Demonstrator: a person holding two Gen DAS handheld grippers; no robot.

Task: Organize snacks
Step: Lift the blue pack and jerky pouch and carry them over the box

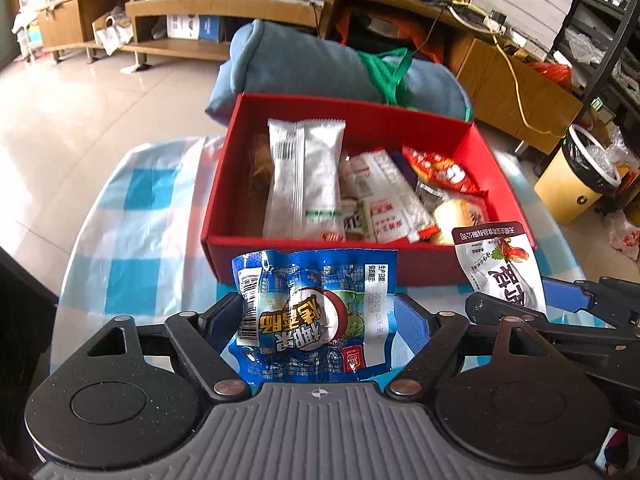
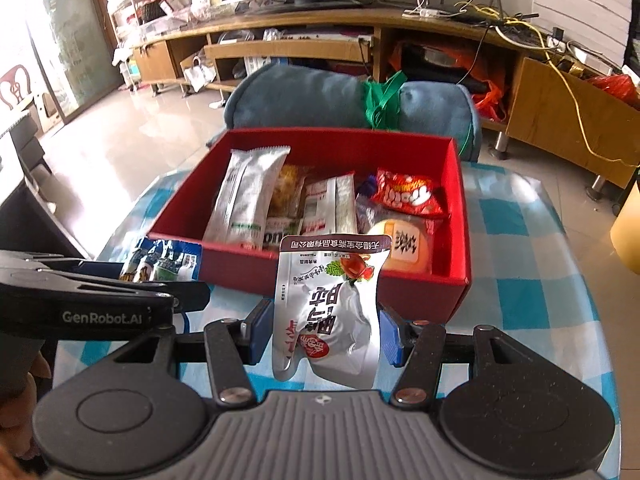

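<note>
A red box (image 1: 304, 250) (image 2: 456, 216) sits on the checked tablecloth, holding several snack packets, among them a long silver one (image 1: 302, 176) (image 2: 244, 196) and a red bag (image 1: 440, 170) (image 2: 408, 194). My left gripper (image 1: 320, 320) is shut on a blue snack packet (image 1: 316, 316), held above the cloth just in front of the box's near wall. My right gripper (image 2: 324, 328) is shut on a silver pouch (image 2: 332, 304) with a brown top band, also lifted before the box. Each gripper shows in the other's view: the blue packet (image 2: 164, 264) at left, the silver pouch (image 1: 500, 264) at right.
The blue-and-white checked tablecloth (image 1: 132, 240) (image 2: 520, 280) covers a small table. Behind the box is a blue cushioned chair (image 1: 304, 64) (image 2: 312, 96) with a green bag. A long wooden TV cabinet (image 2: 304, 44) lines the far wall. A bin (image 1: 580, 172) stands at the right.
</note>
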